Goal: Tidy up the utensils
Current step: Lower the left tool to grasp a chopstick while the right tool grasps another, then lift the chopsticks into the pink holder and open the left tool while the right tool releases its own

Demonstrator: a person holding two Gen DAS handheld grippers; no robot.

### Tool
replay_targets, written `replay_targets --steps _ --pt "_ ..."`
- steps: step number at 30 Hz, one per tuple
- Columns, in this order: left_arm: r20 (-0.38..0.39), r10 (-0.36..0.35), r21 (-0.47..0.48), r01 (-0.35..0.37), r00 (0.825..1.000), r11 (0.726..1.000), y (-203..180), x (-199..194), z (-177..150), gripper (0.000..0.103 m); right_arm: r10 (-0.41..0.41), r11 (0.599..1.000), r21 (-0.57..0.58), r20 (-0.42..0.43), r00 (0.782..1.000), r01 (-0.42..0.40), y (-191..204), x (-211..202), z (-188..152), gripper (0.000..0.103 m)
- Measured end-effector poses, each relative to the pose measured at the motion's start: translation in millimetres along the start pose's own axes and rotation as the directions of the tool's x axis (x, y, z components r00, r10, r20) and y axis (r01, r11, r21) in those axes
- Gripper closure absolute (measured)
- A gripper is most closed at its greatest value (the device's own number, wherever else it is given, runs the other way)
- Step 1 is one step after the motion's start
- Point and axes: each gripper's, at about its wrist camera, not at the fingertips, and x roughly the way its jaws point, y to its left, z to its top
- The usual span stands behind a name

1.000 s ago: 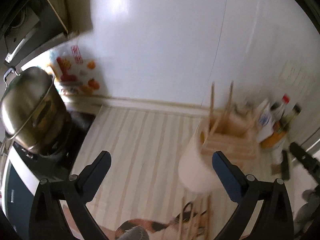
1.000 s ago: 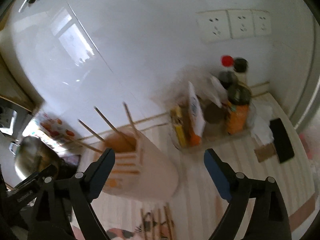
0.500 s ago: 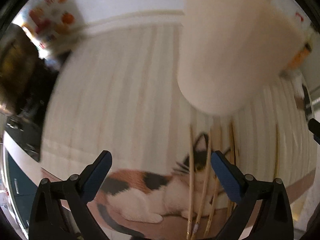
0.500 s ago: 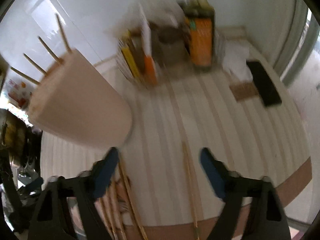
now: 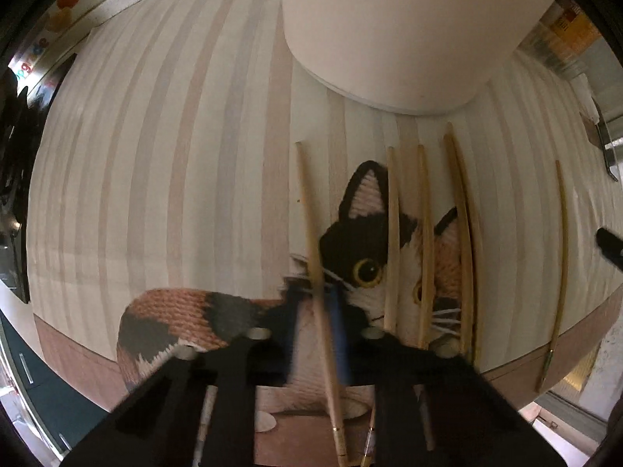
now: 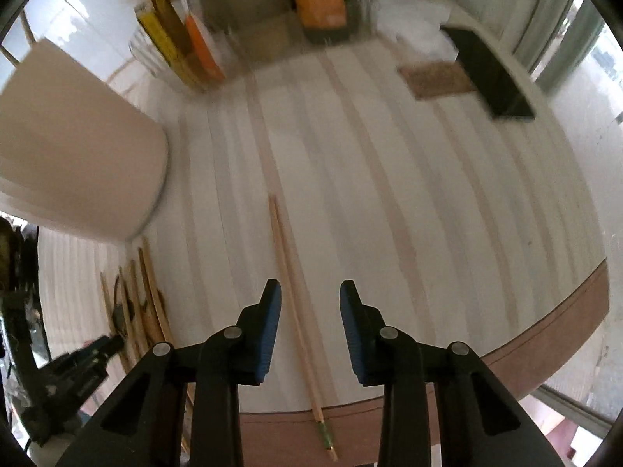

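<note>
In the left wrist view my left gripper [image 5: 317, 307] is shut on a wooden chopstick [image 5: 311, 210] lying on the cat-pattern mat [image 5: 155, 155]. Several more chopsticks [image 5: 426, 233] lie beside it to the right, and a single one [image 5: 560, 257] lies farther right. The cream utensil holder [image 5: 397, 27] stands just beyond them. In the right wrist view my right gripper [image 6: 309, 319] is open, its jaws either side of a lone chopstick [image 6: 292, 272] on the mat. The holder [image 6: 74, 163] is at the left there, and my left gripper [image 6: 97, 350] shows at lower left.
A clear rack with sauce bottles and packets [image 6: 241, 27] stands at the back. A black phone [image 6: 490, 74] and a brown coaster [image 6: 436, 79] lie at the back right. The mat's brown front edge [image 6: 506, 350] is near my right gripper.
Both grippers have dropped toward the mat. My left gripper has closed on a chopstick. My right gripper has narrowed around the lone chopstick.
</note>
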Motion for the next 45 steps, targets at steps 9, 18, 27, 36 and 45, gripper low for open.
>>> replay_targets --steps 9,18,27,36,45 --pt "0.004 0.017 0.000 -0.017 1.000 1.000 9 -1 4 0.098 -0.071 0.993 -0.103 -0.080 0.994 0.063 19 40 -7 0.081" --pt "0.011 0.022 0.007 -0.022 1.000 1.000 8 -1 3 0.098 -0.064 0.978 -0.204 -0.102 0.993 0.042 48 44 -34 0.096" --pt "0.010 0.018 0.005 -0.018 1.000 1.000 14 3 1 0.098 -0.114 0.957 -0.280 -0.103 0.988 0.082 64 48 -52 0.096" --pt "-0.004 0.008 0.009 -0.008 1.000 1.000 16 1 11 0.098 -0.174 0.942 -0.309 -0.129 0.976 0.128 93 55 -41 0.095" --pt "0.076 0.071 -0.019 -0.070 0.995 0.997 19 -13 6 0.099 -0.142 0.958 -0.263 -0.091 0.986 0.114 92 44 -36 0.096"
